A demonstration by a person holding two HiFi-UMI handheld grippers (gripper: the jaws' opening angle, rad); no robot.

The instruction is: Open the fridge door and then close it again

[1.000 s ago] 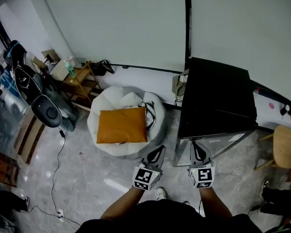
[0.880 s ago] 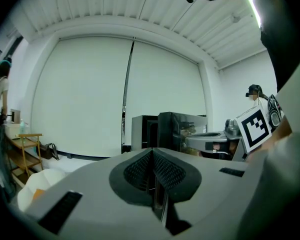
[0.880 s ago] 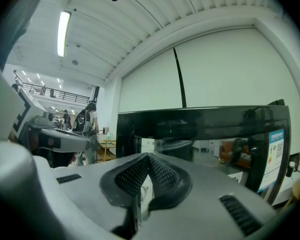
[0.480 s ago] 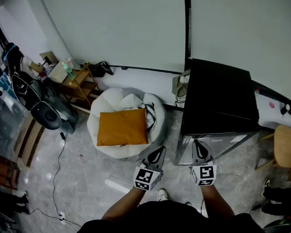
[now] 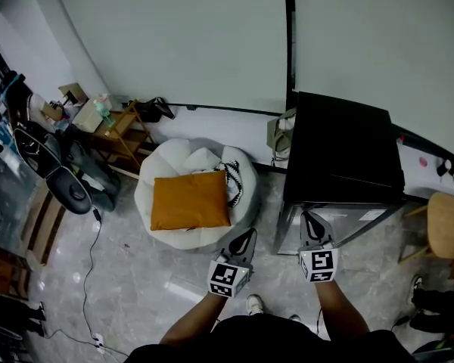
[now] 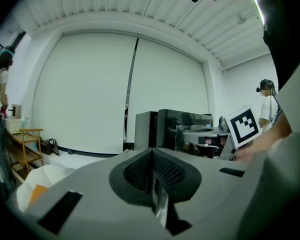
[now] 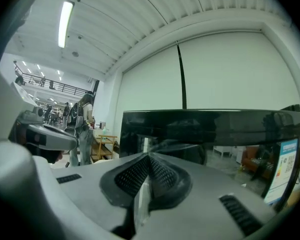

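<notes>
Two grey-shelled tools on show: the left gripper and the right gripper, both tapering to dark jaws lined with ribbed black pads. Each carries a white cube printed with black square markers. The person wears a black top, short-sleeved it seems, and a pale shoe.

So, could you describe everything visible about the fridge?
The fridge is small and black, with a glossy, mirror-like door that looks shut and carries a blue label near its right edge. It stands upright on the floor against the white wall, right of the beanbag. The right tool points at the door; contact is unclear.
</notes>
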